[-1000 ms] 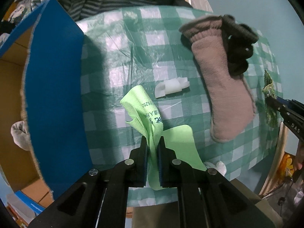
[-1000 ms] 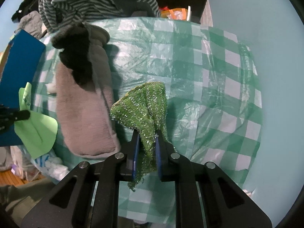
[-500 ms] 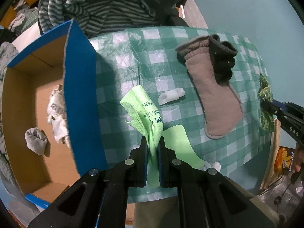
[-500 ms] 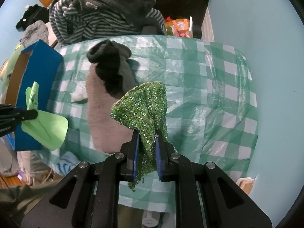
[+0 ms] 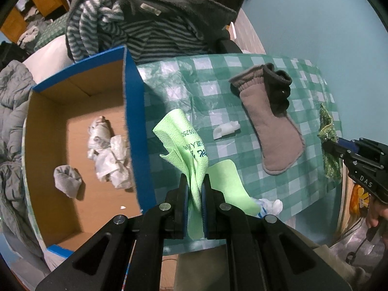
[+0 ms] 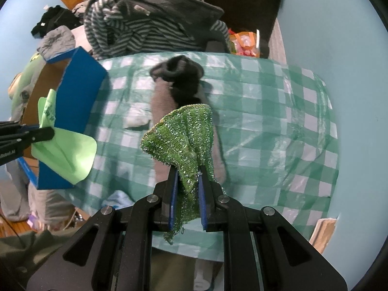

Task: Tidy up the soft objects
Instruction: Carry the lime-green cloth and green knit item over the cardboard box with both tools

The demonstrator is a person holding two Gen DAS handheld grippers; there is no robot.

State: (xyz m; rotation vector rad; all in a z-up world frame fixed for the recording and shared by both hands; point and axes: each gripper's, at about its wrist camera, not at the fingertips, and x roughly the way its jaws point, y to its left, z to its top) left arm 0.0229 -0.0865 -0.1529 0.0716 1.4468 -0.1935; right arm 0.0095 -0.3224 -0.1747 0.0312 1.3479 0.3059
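Both grippers have risen, bringing the blue box [image 5: 135, 121] interior into view.
Left gripper [image 5: 195, 181] clamps a lime cloth [image 5: 184, 145]; right gripper [image 6: 188, 181] pinches a sparkly green cloth [image 6: 186, 135], apparently above the checkered table [image 6: 278, 121].

Green checked tablecloth [image 5: 286, 189] covers the table, pale blue wall [image 6: 339, 36] right behind it. Wooden furniture [image 5: 46, 0] sits way back in the corner.
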